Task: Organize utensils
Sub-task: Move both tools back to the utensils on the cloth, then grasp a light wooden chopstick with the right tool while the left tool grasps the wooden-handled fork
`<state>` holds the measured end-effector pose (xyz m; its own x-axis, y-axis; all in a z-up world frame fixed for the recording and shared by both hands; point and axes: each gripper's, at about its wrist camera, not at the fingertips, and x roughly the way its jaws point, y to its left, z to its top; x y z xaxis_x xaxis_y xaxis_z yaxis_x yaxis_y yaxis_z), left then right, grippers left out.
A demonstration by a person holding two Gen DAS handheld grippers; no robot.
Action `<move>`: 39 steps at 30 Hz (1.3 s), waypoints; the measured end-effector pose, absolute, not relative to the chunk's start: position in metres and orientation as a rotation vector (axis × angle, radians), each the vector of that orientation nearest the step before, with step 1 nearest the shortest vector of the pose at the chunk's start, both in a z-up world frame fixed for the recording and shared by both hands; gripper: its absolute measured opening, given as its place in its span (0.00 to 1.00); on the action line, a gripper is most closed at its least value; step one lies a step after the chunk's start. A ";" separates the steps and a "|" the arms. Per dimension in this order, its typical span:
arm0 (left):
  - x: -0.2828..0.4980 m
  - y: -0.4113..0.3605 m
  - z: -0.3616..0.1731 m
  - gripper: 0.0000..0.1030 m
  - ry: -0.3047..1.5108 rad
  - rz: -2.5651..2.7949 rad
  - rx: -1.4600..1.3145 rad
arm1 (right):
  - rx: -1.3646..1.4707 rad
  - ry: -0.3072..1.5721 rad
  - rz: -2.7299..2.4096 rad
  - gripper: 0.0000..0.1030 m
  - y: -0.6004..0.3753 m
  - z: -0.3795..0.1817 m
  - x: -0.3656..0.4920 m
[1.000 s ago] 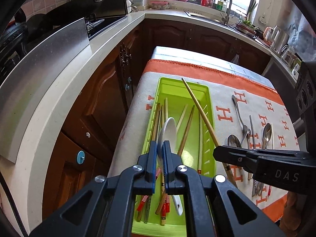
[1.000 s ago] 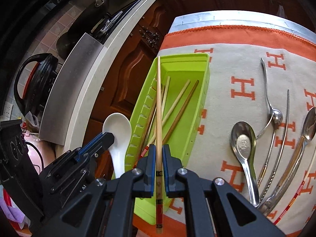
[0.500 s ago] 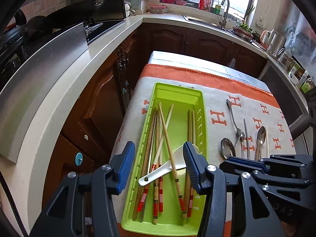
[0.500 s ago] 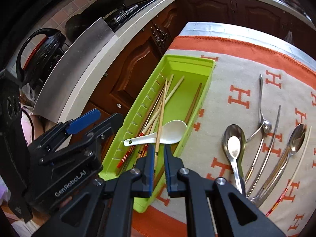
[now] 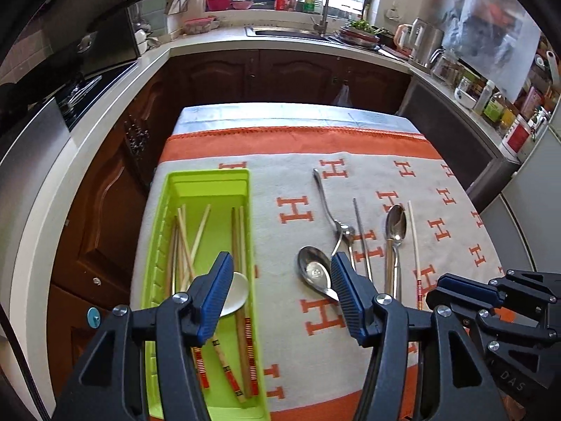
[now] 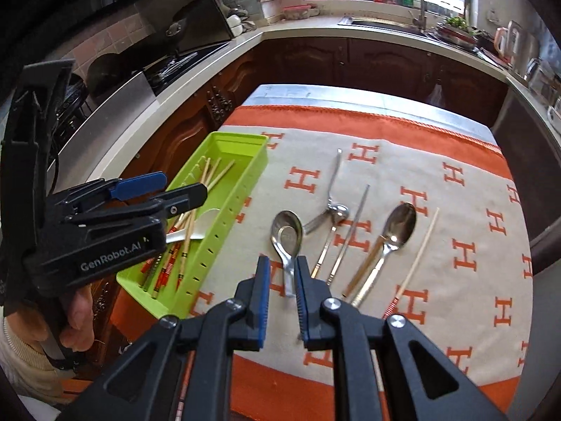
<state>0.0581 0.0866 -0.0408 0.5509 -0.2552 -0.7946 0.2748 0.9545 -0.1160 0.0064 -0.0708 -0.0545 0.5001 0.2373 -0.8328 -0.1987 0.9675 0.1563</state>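
Observation:
The lime-green tray (image 5: 207, 179) lies on the left of the orange-and-cream cloth (image 5: 455, 217). It holds several wooden chopsticks (image 5: 238, 231) and a white ceramic spoon (image 5: 238, 291). My left gripper (image 5: 280, 263) hovers over the tray's right rim with its jaws opening and nothing between them. My right gripper (image 6: 282, 263) hangs above a steel soup spoon (image 6: 287, 235); its jaws are opening a narrow gap and grip nothing. Two more steel spoons (image 6: 399, 224) (image 6: 333, 189), a metal chopstick (image 6: 350, 231) and a loose wooden chopstick (image 6: 420, 245) lie on the cloth.
Dark wooden cabinets (image 5: 291, 73) and a pale counter (image 5: 70, 161) ring the small table. A sink with a tap (image 5: 320, 3) sits at the back, jars and a kettle (image 5: 424, 42) at the right. A person's hand (image 6: 77, 315) holds the left gripper.
The left gripper let go of the white spoon and the right one let go of a chopstick; both now lie in the tray. Both grippers rose and swung right over the cloth.

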 end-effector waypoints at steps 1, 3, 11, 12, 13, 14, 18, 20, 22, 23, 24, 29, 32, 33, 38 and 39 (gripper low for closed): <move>0.058 0.080 -0.040 0.55 0.935 -0.328 0.028 | 0.052 1.017 0.240 0.13 -0.079 -0.056 0.005; 0.057 0.068 -0.039 0.58 0.932 -0.353 0.040 | 0.073 1.019 0.199 0.13 -0.095 -0.059 0.000; 0.052 0.023 -0.042 0.65 0.919 -0.419 0.075 | 0.172 1.047 0.089 0.13 -0.147 -0.078 -0.013; 0.053 0.018 -0.043 0.65 0.921 -0.427 0.073 | 0.180 1.049 0.082 0.13 -0.150 -0.080 -0.014; 0.054 0.014 -0.044 0.67 0.921 -0.435 0.070 | 0.188 1.053 0.078 0.14 -0.155 -0.083 -0.015; 0.055 0.009 -0.046 0.68 0.921 -0.442 0.072 | 0.195 1.055 0.076 0.14 -0.158 -0.085 -0.016; 0.059 -0.011 -0.049 0.69 0.912 -0.453 0.102 | 0.237 1.077 0.068 0.14 -0.173 -0.099 -0.013; 0.061 -0.016 -0.050 0.69 0.907 -0.451 0.108 | 0.259 1.096 0.070 0.14 -0.179 -0.108 -0.010; 0.063 -0.019 -0.053 0.71 0.907 -0.446 0.111 | 0.271 1.104 0.079 0.14 -0.183 -0.115 -0.007; 0.063 -0.019 -0.055 0.71 0.908 -0.444 0.111 | 0.278 1.109 0.082 0.14 -0.185 -0.118 -0.004; 0.065 -0.019 -0.057 0.71 0.912 -0.440 0.112 | 0.288 1.115 0.084 0.14 -0.187 -0.122 -0.002; 0.075 -0.021 -0.075 0.71 0.962 -0.432 0.095 | 0.346 1.152 0.102 0.19 -0.195 -0.143 0.017; 0.080 -0.022 -0.085 0.71 0.992 -0.441 0.081 | 0.353 1.154 0.095 0.23 -0.199 -0.151 0.027; 0.081 -0.023 -0.088 0.71 1.000 -0.440 0.077 | 0.363 1.154 0.093 0.24 -0.200 -0.154 0.030; 0.085 -0.027 -0.099 0.71 1.025 -0.429 0.074 | 0.340 1.163 0.061 0.25 -0.199 -0.167 0.046; 0.086 -0.028 -0.100 0.71 1.027 -0.429 0.072 | 0.321 1.165 0.053 0.25 -0.196 -0.169 0.048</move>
